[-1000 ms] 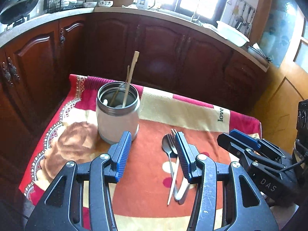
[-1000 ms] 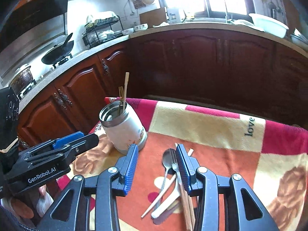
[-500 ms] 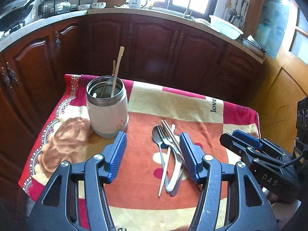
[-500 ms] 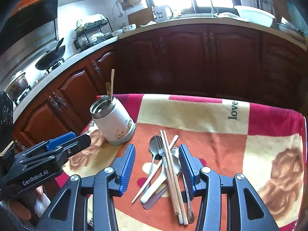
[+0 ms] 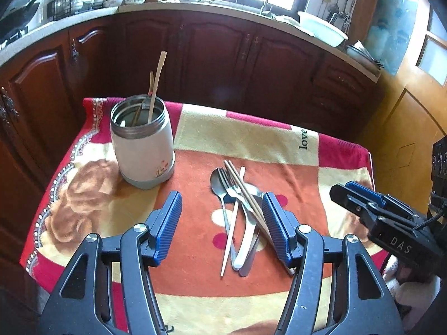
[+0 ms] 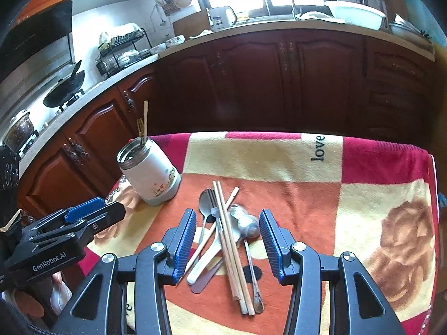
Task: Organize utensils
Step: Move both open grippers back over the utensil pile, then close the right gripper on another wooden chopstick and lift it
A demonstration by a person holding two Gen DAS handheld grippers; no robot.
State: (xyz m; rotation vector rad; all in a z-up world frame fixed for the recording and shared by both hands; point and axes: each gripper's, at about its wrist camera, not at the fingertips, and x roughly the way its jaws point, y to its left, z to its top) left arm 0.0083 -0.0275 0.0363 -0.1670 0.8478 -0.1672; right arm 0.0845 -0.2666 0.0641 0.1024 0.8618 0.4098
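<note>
Blanket-covered table [image 6: 279, 153], one canister [image 5: 142, 145], two chopsticks [image 6: 232, 245], left gripper [image 5: 220, 223] and right gripper [image 6: 226, 240] both agape, empty.

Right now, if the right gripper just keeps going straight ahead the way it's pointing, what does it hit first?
Most likely the pair of wooden chopsticks on top of the utensil pile, which lies between the open fingers of the right gripper. Depth is hard to judge, so the spoon beside them could touch first.

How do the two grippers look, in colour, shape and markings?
Both are black plastic frames with silver screws and ribbed blue finger pads. The left gripper reads "GenRobot.AI" on its side; the right gripper reads "DAS" and has a thin black cable.
</note>
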